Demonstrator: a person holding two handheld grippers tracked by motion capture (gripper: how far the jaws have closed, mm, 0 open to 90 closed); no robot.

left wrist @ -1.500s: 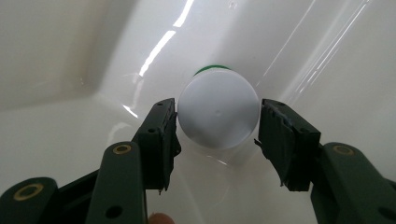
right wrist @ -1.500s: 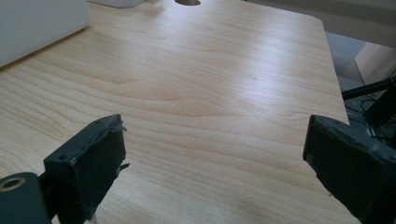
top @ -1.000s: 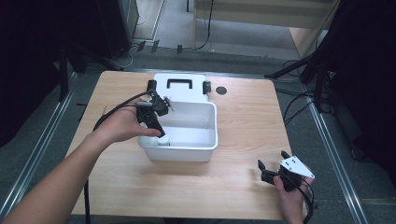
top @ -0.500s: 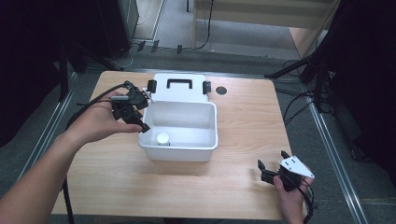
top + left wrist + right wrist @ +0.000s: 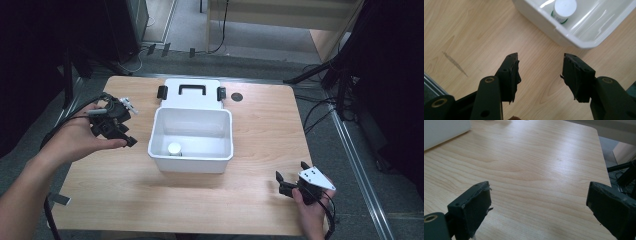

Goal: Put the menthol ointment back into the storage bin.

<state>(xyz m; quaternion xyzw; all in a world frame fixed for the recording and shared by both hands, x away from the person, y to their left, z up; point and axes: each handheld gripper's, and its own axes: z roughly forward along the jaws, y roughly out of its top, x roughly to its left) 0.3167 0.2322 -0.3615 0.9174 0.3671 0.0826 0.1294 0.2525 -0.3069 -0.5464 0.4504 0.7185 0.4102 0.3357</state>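
The left gripper (image 5: 116,131) is held in the left hand (image 5: 80,137) at the high view's left side, forearm reaching in from the bottom-left corner, and its jaws stand apart with nothing between them. The right gripper (image 5: 292,177) sits low at the right in the right hand (image 5: 312,210), its jaws spread wide and empty.

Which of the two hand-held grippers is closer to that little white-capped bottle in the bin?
The left. The left gripper sits just outside the white bin's left wall, close to the bottle. The right gripper rests far off, near the table's front right corner.
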